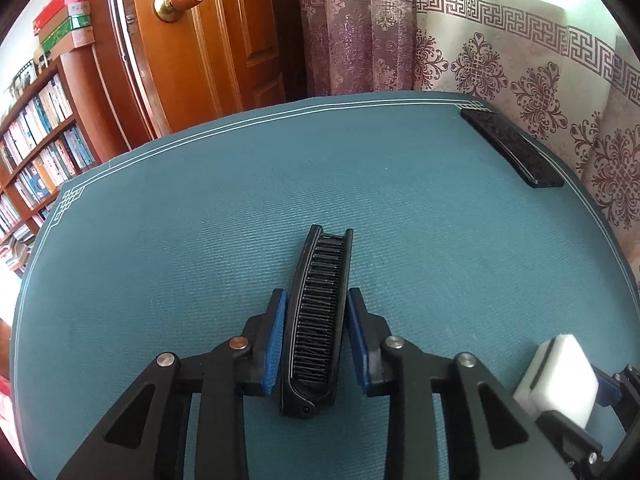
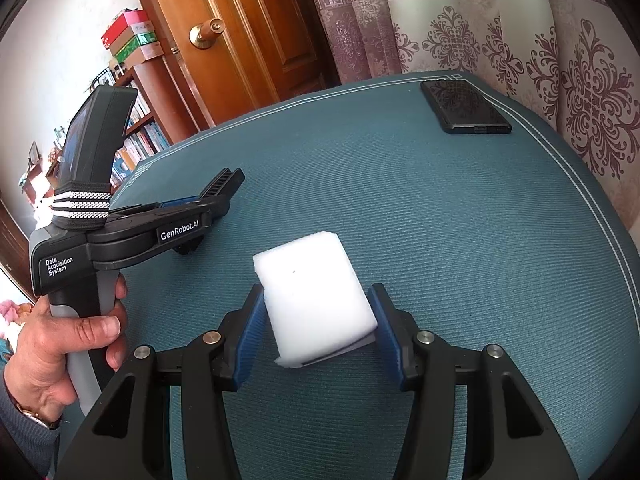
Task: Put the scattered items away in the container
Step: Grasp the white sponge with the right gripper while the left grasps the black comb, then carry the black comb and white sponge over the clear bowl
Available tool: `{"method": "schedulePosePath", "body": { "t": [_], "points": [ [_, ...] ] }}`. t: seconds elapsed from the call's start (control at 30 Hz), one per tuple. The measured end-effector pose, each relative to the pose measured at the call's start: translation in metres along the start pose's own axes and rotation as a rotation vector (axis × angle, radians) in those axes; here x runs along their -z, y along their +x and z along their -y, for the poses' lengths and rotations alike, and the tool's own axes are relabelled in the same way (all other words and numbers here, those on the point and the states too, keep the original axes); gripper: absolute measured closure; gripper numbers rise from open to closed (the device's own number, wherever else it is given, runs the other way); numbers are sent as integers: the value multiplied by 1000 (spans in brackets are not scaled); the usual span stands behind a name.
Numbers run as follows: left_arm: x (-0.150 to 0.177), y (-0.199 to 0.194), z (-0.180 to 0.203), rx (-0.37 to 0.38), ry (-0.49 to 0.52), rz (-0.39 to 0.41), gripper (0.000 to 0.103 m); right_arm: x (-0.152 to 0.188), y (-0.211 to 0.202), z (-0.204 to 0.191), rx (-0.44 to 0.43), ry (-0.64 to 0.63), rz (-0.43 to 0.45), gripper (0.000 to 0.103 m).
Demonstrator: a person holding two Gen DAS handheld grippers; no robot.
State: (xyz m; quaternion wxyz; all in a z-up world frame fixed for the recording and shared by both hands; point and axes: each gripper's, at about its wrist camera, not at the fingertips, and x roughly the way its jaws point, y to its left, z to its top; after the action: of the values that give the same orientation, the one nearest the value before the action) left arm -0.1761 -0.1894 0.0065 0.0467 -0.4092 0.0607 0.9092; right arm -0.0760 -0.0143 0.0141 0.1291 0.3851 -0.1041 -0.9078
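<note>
My left gripper (image 1: pixel 316 340) is shut on a black folding comb (image 1: pixel 320 308), which sits lengthwise between the blue pads with its teeth facing up. The comb's tip (image 2: pixel 222 186) sticks out past the fingers in the right wrist view, a little above the teal mat (image 2: pixel 460 240). My right gripper (image 2: pixel 318 312) is shut on a white foam block (image 2: pixel 312 300), tilted slightly; that block (image 1: pixel 558 380) also shows at the lower right of the left wrist view. No container shows in either view.
A flat black rectangular object with a faint pattern (image 1: pixel 514 148) (image 2: pixel 464 108) lies at the mat's far right corner. A person's hand (image 2: pixel 60 344) grips the left gripper's handle. Beyond the table are a wooden door (image 1: pixel 216 36), a bookshelf (image 1: pixel 36 152) and a curtain (image 1: pixel 500 48).
</note>
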Motion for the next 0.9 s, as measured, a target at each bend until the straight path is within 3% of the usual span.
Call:
{"method": "schedulePosePath", "body": {
  "t": [0.43, 0.9],
  "points": [
    [19, -38, 5, -77, -15, 69, 73, -1, -1, 3, 9, 10, 9, 48],
    [38, -90, 9, -75, -32, 118, 72, 0, -3, 3, 18, 13, 20, 48]
  ]
}}
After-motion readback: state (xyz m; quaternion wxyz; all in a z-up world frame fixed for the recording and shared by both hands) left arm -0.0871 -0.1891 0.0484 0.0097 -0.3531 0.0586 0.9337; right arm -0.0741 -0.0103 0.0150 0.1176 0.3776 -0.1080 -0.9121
